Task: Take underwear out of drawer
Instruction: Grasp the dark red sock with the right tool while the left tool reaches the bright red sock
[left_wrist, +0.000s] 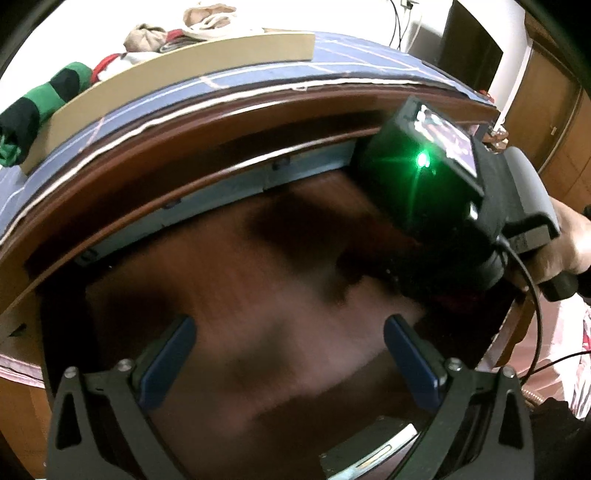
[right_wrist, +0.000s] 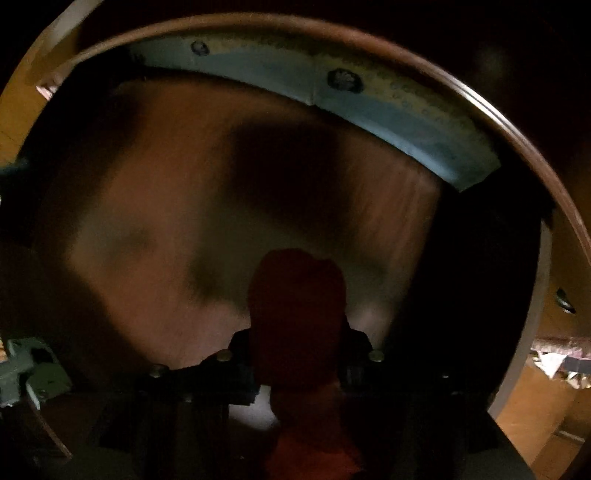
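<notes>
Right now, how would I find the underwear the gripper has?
Look into the open wooden drawer, its brown bottom otherwise bare. Low in the middle of the right wrist view, the right gripper is shut on a bunched piece of cloth. That is the underwear: dark red, soft and lumpy, the only cloth in the drawer.

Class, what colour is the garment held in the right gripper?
Dark red garment, best seen in the right wrist view.

The left gripper (left_wrist: 289, 363) had blue pads (left_wrist: 168, 363) on black, silver-screwed arms. The right gripper (left_wrist: 436, 177) was a black housing with a green light, a small screen, a grey handle and a black cable, beside bare skin.
</notes>
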